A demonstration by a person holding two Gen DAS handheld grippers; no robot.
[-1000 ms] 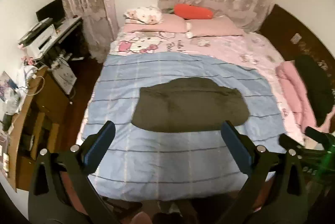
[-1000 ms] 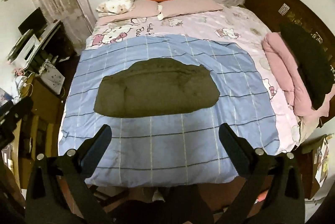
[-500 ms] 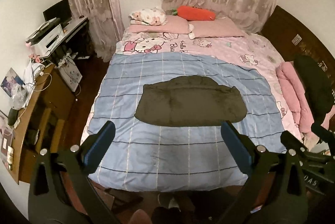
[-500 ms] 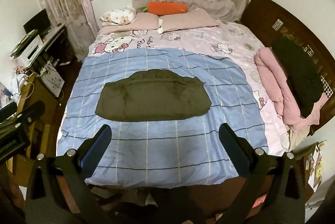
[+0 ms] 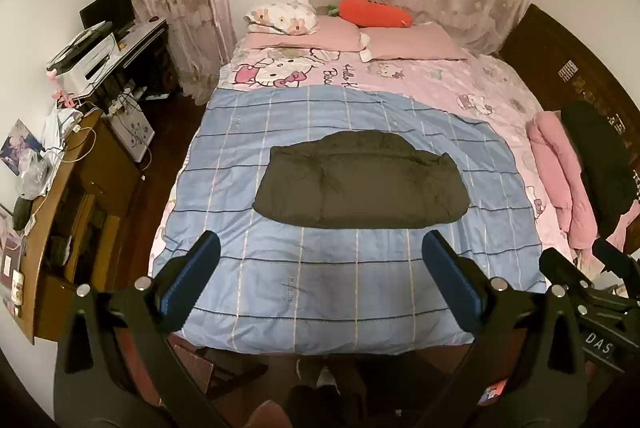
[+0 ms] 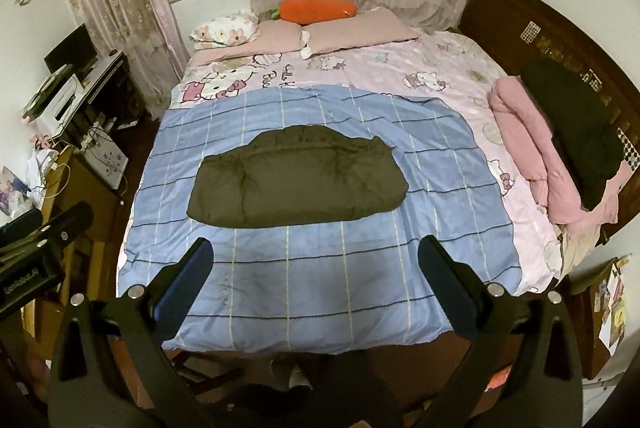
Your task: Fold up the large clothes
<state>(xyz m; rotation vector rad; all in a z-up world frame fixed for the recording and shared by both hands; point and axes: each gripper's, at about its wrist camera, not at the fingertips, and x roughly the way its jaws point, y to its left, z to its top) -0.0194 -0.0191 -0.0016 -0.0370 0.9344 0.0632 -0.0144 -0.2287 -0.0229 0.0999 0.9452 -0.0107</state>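
A dark olive padded garment (image 5: 362,186) lies folded in a flat bundle in the middle of the blue checked quilt (image 5: 320,292); it also shows in the right wrist view (image 6: 298,184). My left gripper (image 5: 320,260) is open and empty, held high above the foot of the bed, well short of the garment. My right gripper (image 6: 316,260) is also open and empty, likewise above the foot of the bed (image 6: 312,308). Neither gripper touches any cloth.
Pink pillows (image 5: 408,42) and an orange carrot cushion (image 5: 374,12) lie at the head. A pink rolled duvet (image 6: 532,164) with a black garment (image 6: 580,132) on it lies at the right edge. A desk with a printer (image 5: 86,60) stands left. Floor lies below the bed's foot.
Both grippers have pulled back and up from the bed, so the garment and quilt look smaller and farther. The garment has not moved.
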